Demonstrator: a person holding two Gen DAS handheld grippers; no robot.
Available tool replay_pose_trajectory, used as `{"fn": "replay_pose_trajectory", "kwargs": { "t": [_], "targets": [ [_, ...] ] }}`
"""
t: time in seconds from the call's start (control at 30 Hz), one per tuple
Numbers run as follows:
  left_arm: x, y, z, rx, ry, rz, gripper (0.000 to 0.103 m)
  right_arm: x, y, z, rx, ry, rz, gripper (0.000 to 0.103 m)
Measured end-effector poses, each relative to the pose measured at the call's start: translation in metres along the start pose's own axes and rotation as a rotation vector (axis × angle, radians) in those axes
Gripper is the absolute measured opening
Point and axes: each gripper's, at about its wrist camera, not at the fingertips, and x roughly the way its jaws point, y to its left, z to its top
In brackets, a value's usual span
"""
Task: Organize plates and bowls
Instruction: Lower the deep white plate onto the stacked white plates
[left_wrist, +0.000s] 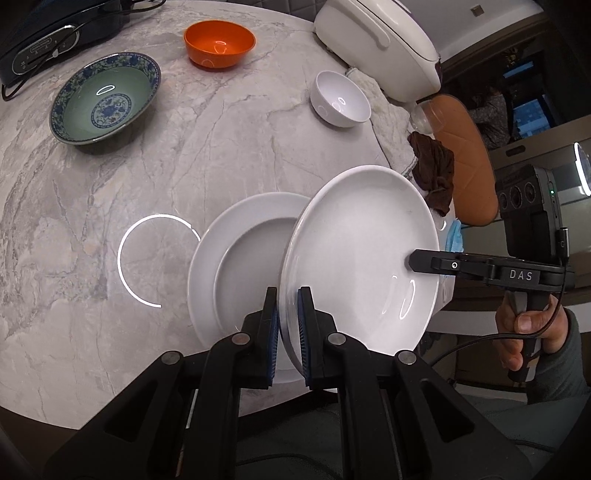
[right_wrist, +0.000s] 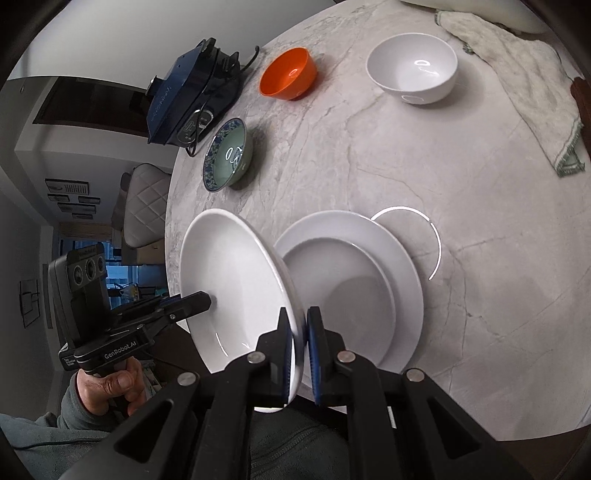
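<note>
Left wrist view shows your left hand-held gripper (left_wrist: 287, 325) clamped on the near rim of the deep white plate (left_wrist: 362, 258), and your right hand-held gripper (left_wrist: 410, 261) pinching the opposite rim — so the plate hangs between both hands, tilted steeply on edge, just beside and partly over the flat white plate (left_wrist: 229, 266) lying on the desk (left_wrist: 110, 221). The right wrist view agrees: both pads are closed on the thin rim.

Your main risk is slip. You hold a glazed rim with two narrow pinches (nothing supports it underneath), and if your hands drift apart or twist against each other, one pad could slide off and the plate would swing down on the other grip. Its lower edge looks close to the flat plate, so a careless lowering could chip either rim or shove the flat plate toward the desk edge, which lies near you.

Level it before setting it down, and let go with both hands only once it rests. The patterned green bowl (left_wrist: 105, 98), orange bowl (left_wrist: 219, 44) and small white bowl (left_wrist: 340, 98) sit well apart — no threat yet.
</note>
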Motion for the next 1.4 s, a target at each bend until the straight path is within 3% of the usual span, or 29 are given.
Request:
{"fn": "replay_pose_trajectory", "kwargs": {
  "t": [0.4, 0.73, 1.03, 1.17, 1.4],
  "targets": [
    [0.063, 0.014, -0.025, -0.01, 0.078, 0.038, 0.008, 0.031, -0.04, -0.023, 0.052, 0.052, -0.033, 0.013],
    [0.104, 0.039, -0.021, 0.004, 0.103, 0.11, 0.008, 0.077, -0.055, -0.021, 0.06, 0.106, -0.093, 0.012],
    [0.121, 0.048, -0.017, 0.002, 0.121, 0.11, 0.008, 0.087, -0.06, -0.017, 0.072, 0.11, -0.1, 0.012],
    [0.125, 0.047, -0.016, -0.002, 0.131, 0.11, 0.008, 0.086, -0.055, -0.017, 0.042, 0.107, -0.142, 0.012],
    [0.127, 0.046, -0.012, -0.007, 0.12, 0.119, 0.011, 0.095, -0.029, -0.019, -0.081, 0.095, -0.316, 0.015]
  ]
}}
